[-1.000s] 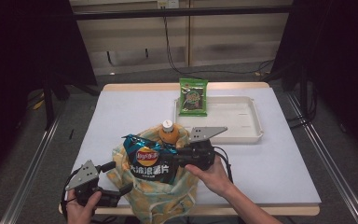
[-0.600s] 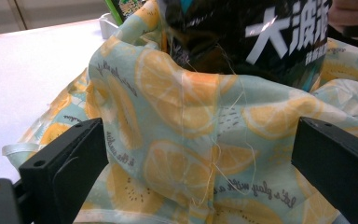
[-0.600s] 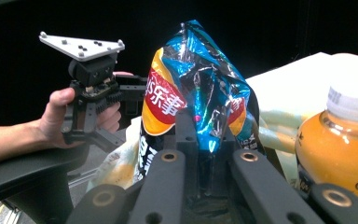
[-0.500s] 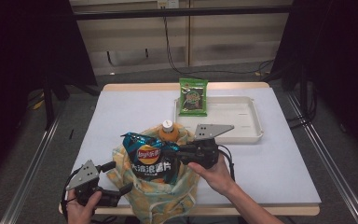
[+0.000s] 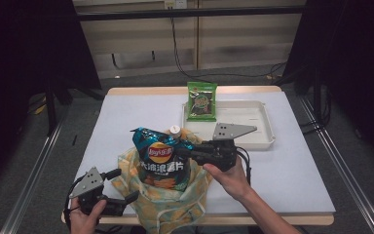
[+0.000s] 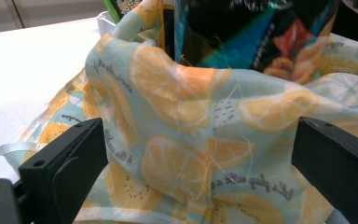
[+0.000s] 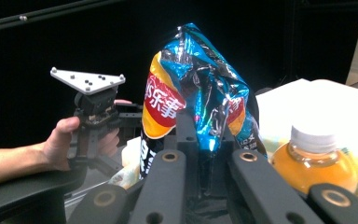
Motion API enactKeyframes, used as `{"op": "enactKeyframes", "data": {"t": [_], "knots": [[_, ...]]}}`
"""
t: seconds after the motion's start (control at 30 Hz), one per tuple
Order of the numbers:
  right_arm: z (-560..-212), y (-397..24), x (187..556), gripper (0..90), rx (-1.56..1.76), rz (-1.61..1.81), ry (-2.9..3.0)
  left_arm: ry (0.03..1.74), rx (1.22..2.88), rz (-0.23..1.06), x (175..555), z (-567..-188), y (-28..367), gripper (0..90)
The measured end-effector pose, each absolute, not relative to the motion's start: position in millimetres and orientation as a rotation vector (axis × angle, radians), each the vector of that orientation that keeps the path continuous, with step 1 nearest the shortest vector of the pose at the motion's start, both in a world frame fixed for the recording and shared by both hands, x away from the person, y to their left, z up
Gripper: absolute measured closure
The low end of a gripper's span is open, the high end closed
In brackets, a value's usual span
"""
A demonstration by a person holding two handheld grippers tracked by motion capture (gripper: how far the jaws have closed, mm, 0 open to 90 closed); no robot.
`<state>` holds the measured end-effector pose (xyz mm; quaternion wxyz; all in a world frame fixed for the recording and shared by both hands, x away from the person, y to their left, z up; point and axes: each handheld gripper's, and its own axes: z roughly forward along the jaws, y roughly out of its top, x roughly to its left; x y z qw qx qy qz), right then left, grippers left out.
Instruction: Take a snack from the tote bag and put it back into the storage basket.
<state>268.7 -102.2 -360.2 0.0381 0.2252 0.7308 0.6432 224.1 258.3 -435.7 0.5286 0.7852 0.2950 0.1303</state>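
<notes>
A blue crisp bag stands upright in the mouth of a cloth bag printed with orange slices at the table's front edge. My right gripper is shut on the crisp bag's crumpled right edge, its jaws pinching the foil. An orange drink bottle stands in the cloth bag behind the crisps. My left gripper sits at the cloth bag's left side, open, with the cloth bulging between its wide-apart jaws.
A white tray lies at the back right of the white table. A green snack packet leans over the tray's far left corner. Beyond the table's far edge are dark curtains and cables.
My right gripper has risen a little and drawn the crisp bag higher out of the cloth bag. The left gripper has stayed where it was.
</notes>
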Motion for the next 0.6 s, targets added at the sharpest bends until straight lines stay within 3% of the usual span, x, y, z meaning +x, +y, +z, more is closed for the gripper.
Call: {"op": "enactKeyframes", "data": {"t": [0.6], "knots": [[-345.5,-112.5,266.7,87.2,0.686,2.013,2.167,0.707,1.879,0.316,224.5,-436.8,257.2,2.9]]}}
